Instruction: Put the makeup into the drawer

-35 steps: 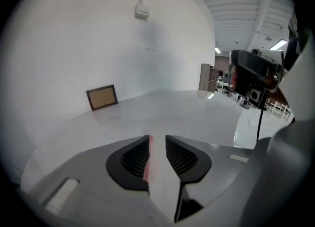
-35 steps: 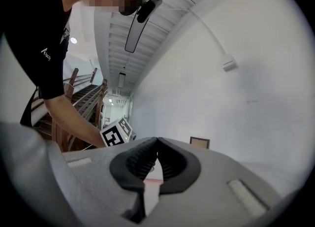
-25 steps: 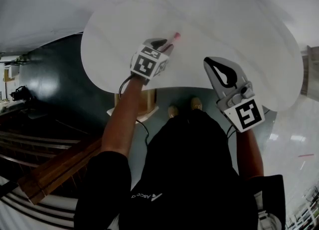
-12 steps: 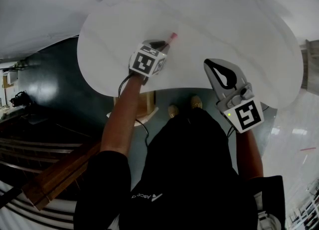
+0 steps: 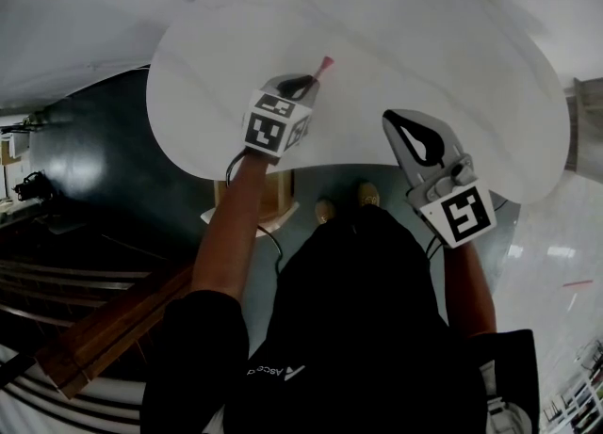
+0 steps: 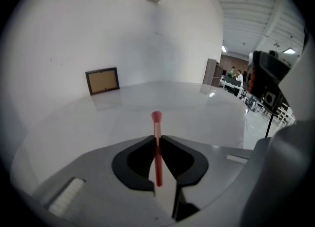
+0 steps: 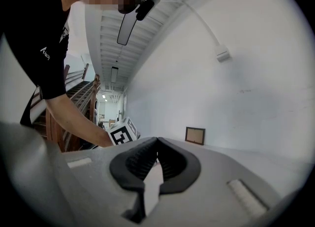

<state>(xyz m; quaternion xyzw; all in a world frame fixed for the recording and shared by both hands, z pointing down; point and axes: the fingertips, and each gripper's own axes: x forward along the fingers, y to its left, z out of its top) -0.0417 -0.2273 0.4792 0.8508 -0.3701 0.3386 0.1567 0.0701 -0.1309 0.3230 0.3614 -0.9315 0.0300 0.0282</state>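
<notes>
The left tool [image 6: 156,140] is closing its jaws on a slim pink makeup brush [image 6: 158,164]. The black tips are already meeting the stick on both sides, so the brush is sitting gripped between them. The stick is running straight along the tool's own line, with its lower end lying back in the hollow behind the tips. Its rounded pink head is poking out ahead of the tips. In the head view this tool is pointing down at a slant over the white bench [image 5: 424,37], and the brush head is angling away toward the far side. Whether any part of the brush is touching the surface cannot be told. The person's left forearm [image 5: 236,225] is reaching in from the near edge behind the tool.

The right tool [image 7: 156,145] is being held level with its jaws pressed together tip to tip, holding nothing. In the head view it is hovering over the bench's near edge, well apart from the left tool. A brown-framed panel [image 6: 102,81] is standing at the bench's far edge against the white wall [image 6: 123,29], well beyond both tools.
</notes>
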